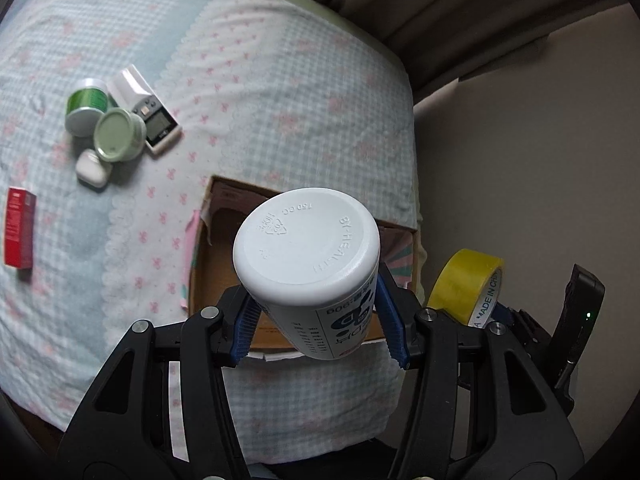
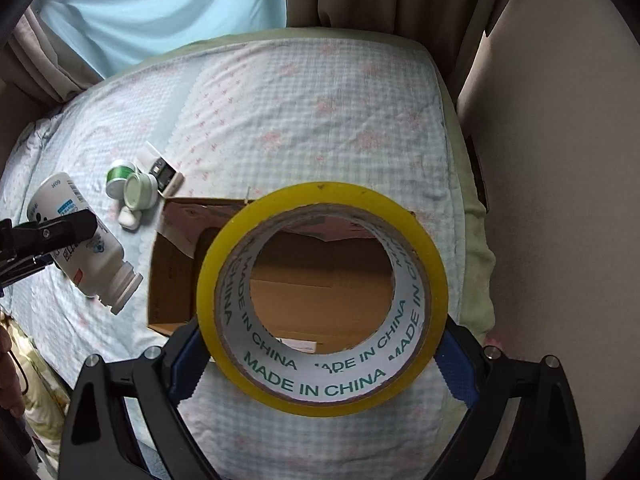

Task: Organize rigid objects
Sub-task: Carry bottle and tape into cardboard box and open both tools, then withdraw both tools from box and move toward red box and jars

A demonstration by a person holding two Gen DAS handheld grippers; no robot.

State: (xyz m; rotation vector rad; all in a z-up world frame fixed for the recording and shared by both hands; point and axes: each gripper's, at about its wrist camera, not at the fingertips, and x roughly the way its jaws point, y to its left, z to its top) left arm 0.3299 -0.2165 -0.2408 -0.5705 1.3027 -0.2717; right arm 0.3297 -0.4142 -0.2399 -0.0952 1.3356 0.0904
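My left gripper [image 1: 318,320] is shut on a white supplement bottle [image 1: 308,252], held upside down above an open cardboard box [image 1: 218,276] on the bed. The bottle also shows in the right wrist view [image 2: 76,240], cap tilted down, left of the box [image 2: 168,276]. My right gripper [image 2: 320,364] is shut on a yellow tape roll [image 2: 320,300] marked MADE IN CHINA, held over the box. The roll also shows in the left wrist view [image 1: 468,284].
On the checked bedspread [image 1: 280,100] lie a green jar [image 1: 86,106], a pale green lidded jar [image 1: 118,134], a small white case [image 1: 92,168], a white digital device [image 1: 148,110] and a red box [image 1: 18,232]. A wall [image 1: 540,160] stands right.
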